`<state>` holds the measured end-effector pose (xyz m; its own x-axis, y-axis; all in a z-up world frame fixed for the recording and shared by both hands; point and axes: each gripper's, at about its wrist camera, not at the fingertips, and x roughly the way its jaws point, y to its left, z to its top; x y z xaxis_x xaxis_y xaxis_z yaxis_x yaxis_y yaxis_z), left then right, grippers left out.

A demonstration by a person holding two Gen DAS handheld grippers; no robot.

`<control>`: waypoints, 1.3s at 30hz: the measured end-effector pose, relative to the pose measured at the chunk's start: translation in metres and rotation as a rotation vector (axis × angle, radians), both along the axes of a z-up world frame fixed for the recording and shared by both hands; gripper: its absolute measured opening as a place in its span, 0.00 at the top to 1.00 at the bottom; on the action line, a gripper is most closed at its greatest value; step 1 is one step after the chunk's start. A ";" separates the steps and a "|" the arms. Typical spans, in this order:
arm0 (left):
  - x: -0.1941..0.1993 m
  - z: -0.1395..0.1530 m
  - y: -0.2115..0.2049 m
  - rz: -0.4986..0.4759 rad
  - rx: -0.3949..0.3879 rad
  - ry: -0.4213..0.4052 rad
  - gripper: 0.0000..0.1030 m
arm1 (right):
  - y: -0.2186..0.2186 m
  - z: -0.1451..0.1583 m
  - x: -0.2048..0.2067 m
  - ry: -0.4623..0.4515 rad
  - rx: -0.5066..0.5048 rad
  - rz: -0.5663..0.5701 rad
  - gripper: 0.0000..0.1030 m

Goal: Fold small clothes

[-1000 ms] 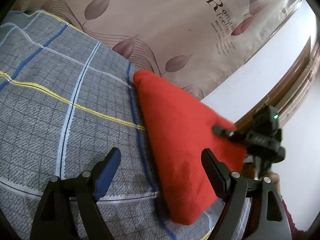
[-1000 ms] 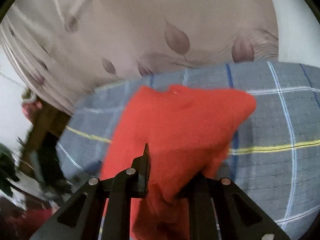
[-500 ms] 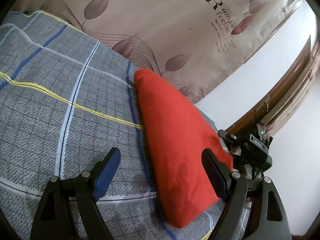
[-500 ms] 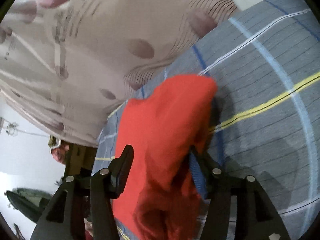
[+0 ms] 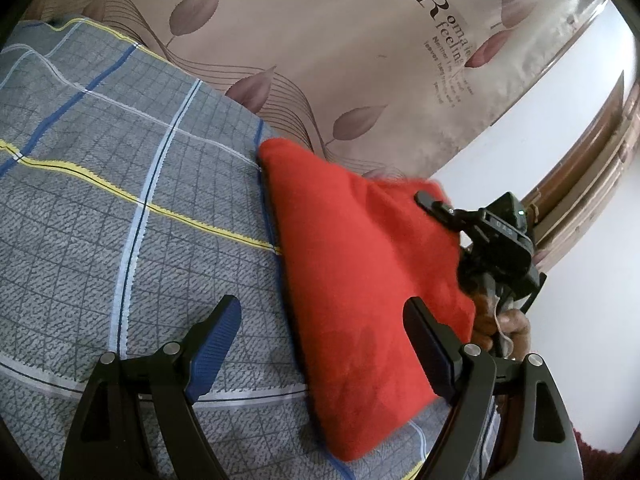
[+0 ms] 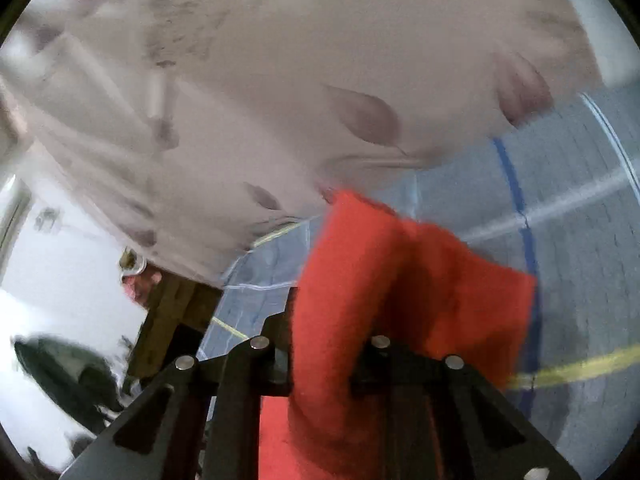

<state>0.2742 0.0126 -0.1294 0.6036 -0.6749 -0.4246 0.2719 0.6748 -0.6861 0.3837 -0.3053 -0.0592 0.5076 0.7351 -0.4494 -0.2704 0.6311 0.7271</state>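
My right tongs [image 6: 320, 364] were closing on the soft red cloth [image 5: 360, 264], lying longways on the grey checked bed [image 5: 120, 208]. My left tongs [image 5: 320, 344] stayed wide open beside it, holding nothing.

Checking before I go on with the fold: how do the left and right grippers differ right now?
The left gripper is wide open with nothing between its fingers; the right gripper is closing, its jaws pinching a bunch of the red cloth. The left hangs over the checked bedsheet beside the cloth; the right sits at the cloth's far edge. Both are black two-finger tools.
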 end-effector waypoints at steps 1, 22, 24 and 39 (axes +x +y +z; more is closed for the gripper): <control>0.000 0.000 0.000 -0.002 0.001 0.002 0.19 | -0.001 -0.008 0.005 0.032 -0.056 -0.016 0.85; 0.000 -0.001 -0.001 -0.011 0.006 -0.004 0.19 | -0.029 -0.013 -0.121 0.065 -0.047 -0.105 0.55; 0.000 -0.001 -0.001 -0.006 0.008 0.000 0.19 | -0.023 -0.021 -0.132 0.097 -0.107 -0.112 0.87; -0.004 0.001 0.002 0.013 0.025 -0.007 0.19 | -0.026 -0.009 -0.156 0.086 -0.182 -0.228 0.87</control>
<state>0.2703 0.0148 -0.1281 0.6151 -0.6566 -0.4365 0.2682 0.6949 -0.6673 0.2275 -0.3311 -0.0683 0.6047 0.5096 -0.6121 -0.0485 0.7906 0.6104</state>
